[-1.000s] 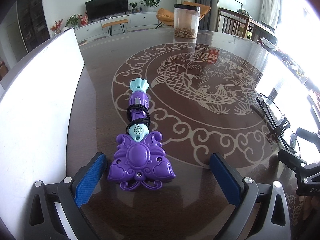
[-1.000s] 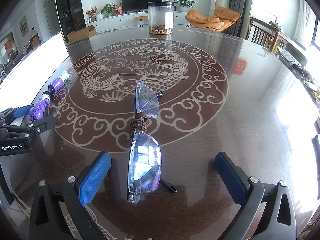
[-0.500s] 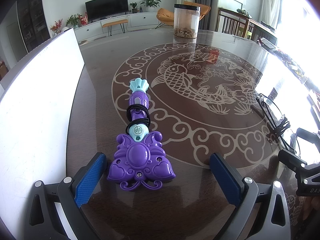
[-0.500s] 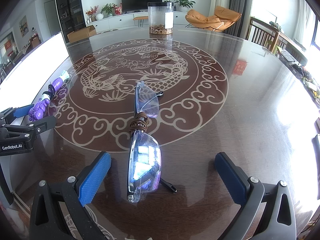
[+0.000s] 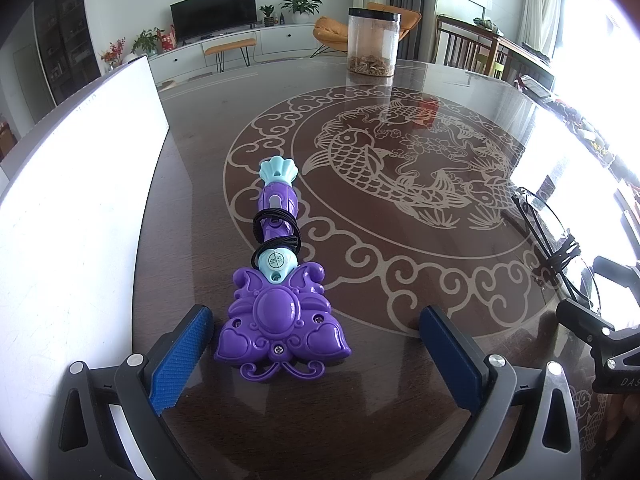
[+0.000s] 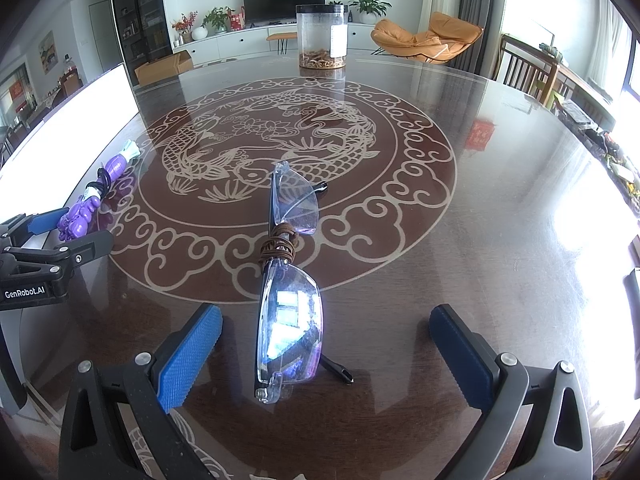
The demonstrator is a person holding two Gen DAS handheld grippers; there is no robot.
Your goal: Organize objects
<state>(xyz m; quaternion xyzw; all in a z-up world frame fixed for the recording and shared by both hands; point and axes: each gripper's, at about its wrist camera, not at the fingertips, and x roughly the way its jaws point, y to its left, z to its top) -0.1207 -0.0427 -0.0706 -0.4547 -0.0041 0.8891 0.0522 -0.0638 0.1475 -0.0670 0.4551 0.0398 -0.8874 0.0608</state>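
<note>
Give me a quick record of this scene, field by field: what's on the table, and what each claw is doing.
surface: dark round table with a fish inlay
left claw: open, purple toy wand lying between its pads
wand detail: black hair tie looped around the handle
right claw: open, straddling the glasses
glasses detail: folded, brown hair tie wound around the bridge
far side: clear jar, dark lid, brownish contents at the bottom
left edge: white board
</note>
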